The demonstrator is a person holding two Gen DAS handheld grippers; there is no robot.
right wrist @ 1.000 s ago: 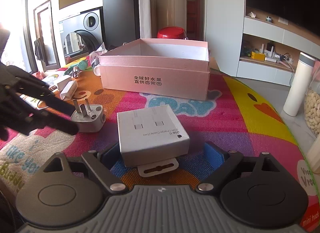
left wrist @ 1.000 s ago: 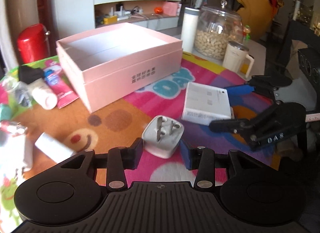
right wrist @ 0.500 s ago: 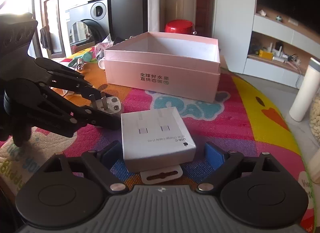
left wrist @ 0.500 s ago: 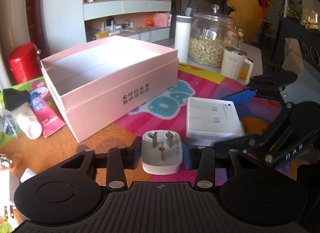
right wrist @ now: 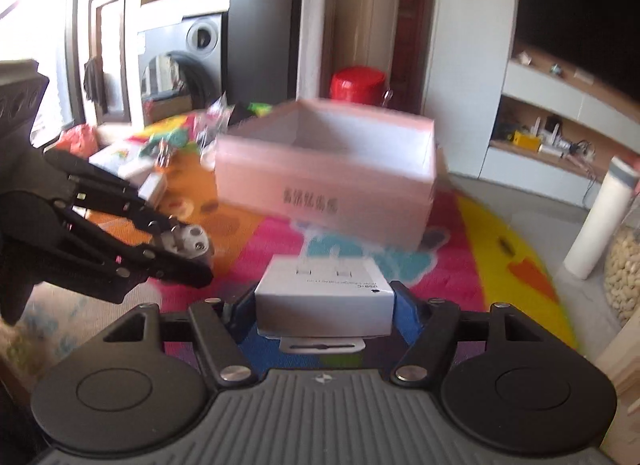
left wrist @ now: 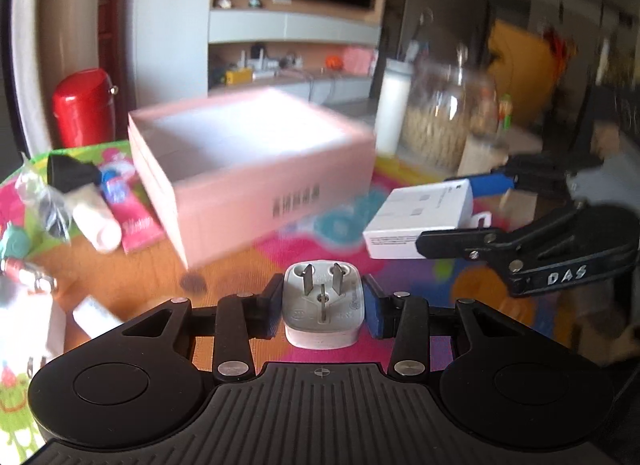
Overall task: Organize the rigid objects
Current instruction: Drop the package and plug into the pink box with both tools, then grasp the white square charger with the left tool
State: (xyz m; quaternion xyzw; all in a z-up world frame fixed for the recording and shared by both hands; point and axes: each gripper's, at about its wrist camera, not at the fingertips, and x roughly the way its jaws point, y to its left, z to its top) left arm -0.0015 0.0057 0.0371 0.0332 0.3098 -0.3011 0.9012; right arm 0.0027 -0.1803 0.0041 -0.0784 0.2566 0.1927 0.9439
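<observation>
My left gripper (left wrist: 322,307) is shut on a white three-pin plug adapter (left wrist: 323,311) and holds it above the colourful mat; it also shows in the right wrist view (right wrist: 188,245). My right gripper (right wrist: 324,307) is shut on a small white charger box (right wrist: 324,297), lifted off the mat; the box shows at the right of the left wrist view (left wrist: 420,221). An open pink box (left wrist: 248,169) with an empty white inside stands ahead of both grippers (right wrist: 328,173).
Tubes, a black cap and small white items (left wrist: 80,205) lie left of the pink box. A red canister (left wrist: 82,107), a white flask (left wrist: 394,105) and a glass nut jar (left wrist: 444,121) stand behind. The mat (right wrist: 500,233) covers the table.
Both grippers closed on their objects and lifted them off the mat: the left took the plug adapter, the right took the charger box. Both moved up and toward the pink box.
</observation>
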